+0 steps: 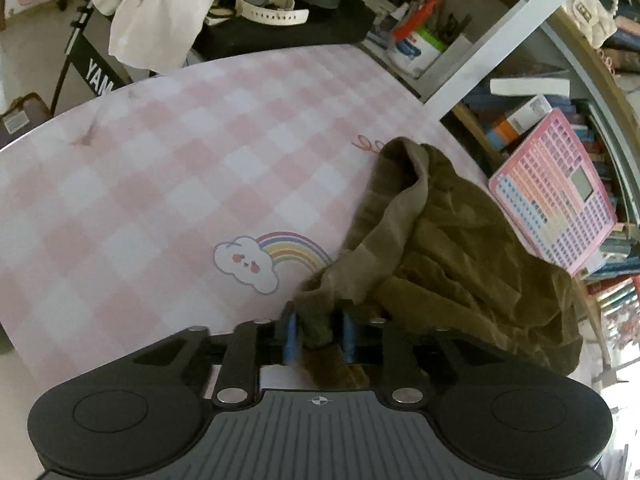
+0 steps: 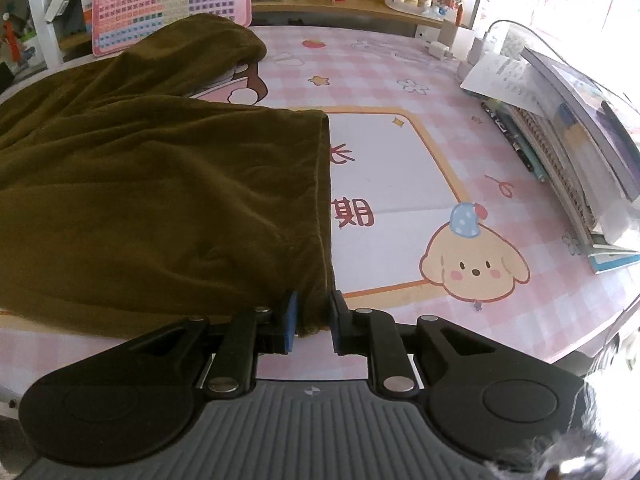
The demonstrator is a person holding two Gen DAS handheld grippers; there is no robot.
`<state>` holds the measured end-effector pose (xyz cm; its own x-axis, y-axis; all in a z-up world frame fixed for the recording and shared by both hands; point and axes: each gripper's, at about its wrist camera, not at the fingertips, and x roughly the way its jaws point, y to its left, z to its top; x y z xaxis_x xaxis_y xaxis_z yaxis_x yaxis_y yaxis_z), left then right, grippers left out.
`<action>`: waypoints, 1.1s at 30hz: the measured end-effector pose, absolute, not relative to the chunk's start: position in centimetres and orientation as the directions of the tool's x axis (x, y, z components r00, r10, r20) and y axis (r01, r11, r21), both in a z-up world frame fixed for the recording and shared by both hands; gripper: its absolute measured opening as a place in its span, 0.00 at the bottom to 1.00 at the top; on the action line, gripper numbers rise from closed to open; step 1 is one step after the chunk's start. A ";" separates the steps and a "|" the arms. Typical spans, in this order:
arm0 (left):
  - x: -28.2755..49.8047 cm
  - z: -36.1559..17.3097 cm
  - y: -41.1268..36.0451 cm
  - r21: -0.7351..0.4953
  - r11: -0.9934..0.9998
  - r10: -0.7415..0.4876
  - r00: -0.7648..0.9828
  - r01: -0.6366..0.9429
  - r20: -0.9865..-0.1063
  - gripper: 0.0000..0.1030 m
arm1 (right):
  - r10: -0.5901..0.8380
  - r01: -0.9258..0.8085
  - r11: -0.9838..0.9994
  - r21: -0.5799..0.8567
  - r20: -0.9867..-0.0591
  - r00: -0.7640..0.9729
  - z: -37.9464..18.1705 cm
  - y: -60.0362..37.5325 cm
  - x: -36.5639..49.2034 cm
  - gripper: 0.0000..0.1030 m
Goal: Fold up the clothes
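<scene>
An olive-brown garment (image 1: pixel 460 248) lies crumpled at the right of the pink checked table mat (image 1: pixel 160 184). Its ribbed waistband runs down into my left gripper (image 1: pixel 318 330). The bunched band fills the gap between the blue pads (image 1: pixel 291 336), which stand a little apart, shut on it. In the right wrist view the same garment (image 2: pixel 160 192) spreads flatter over the left half of the mat (image 2: pixel 520 128). My right gripper (image 2: pixel 313 322) is at the near corner of the hem, and its narrowly parted pads are shut on that corner.
A pink keyboard toy (image 1: pixel 556 196) leans on the bookshelf behind the garment (image 2: pixel 172 0). Stacked books and notebooks (image 2: pixel 580 152) line the table's right edge. White cloth (image 1: pixel 152 8) and a wristwatch (image 1: pixel 268 4) sit beyond the far edge. A pot of pens (image 1: pixel 420 44) stands at the back.
</scene>
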<state>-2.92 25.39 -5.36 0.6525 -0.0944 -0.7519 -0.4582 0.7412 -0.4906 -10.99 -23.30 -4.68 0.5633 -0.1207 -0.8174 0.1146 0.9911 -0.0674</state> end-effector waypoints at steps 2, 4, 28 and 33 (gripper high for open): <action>-3.2 -5.1 26.0 -0.492 0.739 -0.097 0.651 -0.459 -0.753 0.40 | -0.131 0.128 0.989 -0.070 -0.817 0.561 -4.7 -23.2 -10.9 0.17; -3.7 -4.5 26.8 -0.489 0.734 -0.076 0.658 -0.472 -0.749 0.49 | -0.141 0.153 0.986 -0.066 -0.819 0.557 -4.5 -23.3 -11.0 0.26; -3.3 -1.1 11.8 -0.372 0.928 -0.255 0.680 -0.028 -0.688 0.74 | 0.030 0.097 0.986 0.139 -0.708 0.705 1.4 -23.2 -5.6 0.46; -1.9 -1.1 7.4 -0.338 0.936 -0.187 0.681 -0.096 -0.708 0.75 | 0.094 0.040 0.984 0.175 -0.691 0.717 1.0 -26.8 -1.9 0.48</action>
